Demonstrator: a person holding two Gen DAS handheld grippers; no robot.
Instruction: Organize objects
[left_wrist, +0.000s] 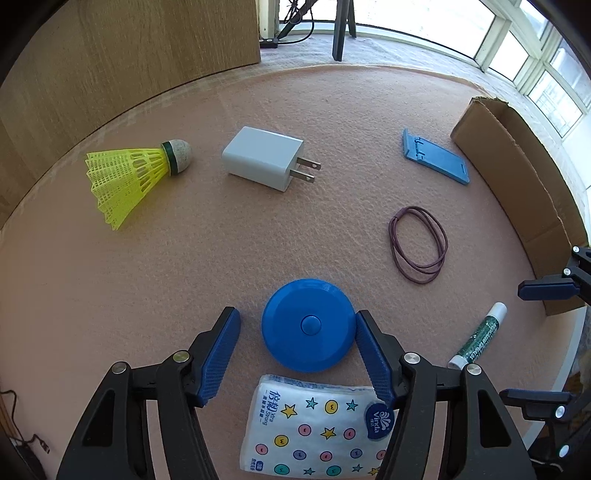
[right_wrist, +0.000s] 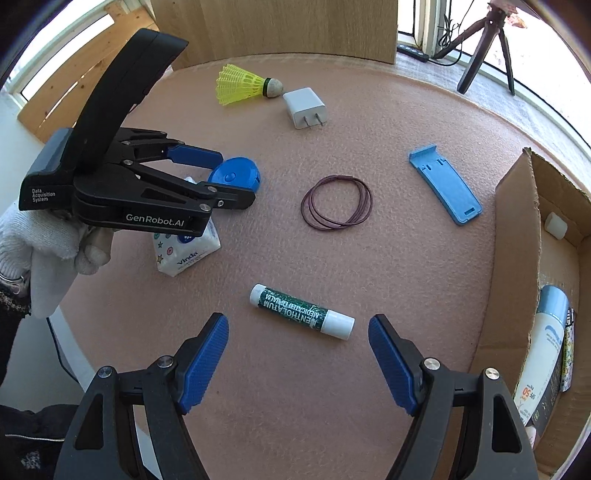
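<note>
Two spread jaws, left gripper (left_wrist: 297, 330) straddling blue disc (left_wrist: 308, 325), untouched, right gripper (right_wrist: 297, 334) straddling lip balm (right_wrist: 301, 311)

I see a round table (right_wrist: 369, 369) covered in pink felt. Near its far edge lie a yellow shuttlecock (left_wrist: 129, 173) and, just beside it, a white charger plug (left_wrist: 264, 157). A cardboard box (right_wrist: 517, 258) sits at the right edge, with a blue plastic holder (left_wrist: 436, 157) near it. Toward the middle lie purple rubber bands (left_wrist: 417, 243), a blue round case (left_wrist: 308, 325), a tissue pack (left_wrist: 314, 432) and a lip balm tube (right_wrist: 301, 311).
</note>
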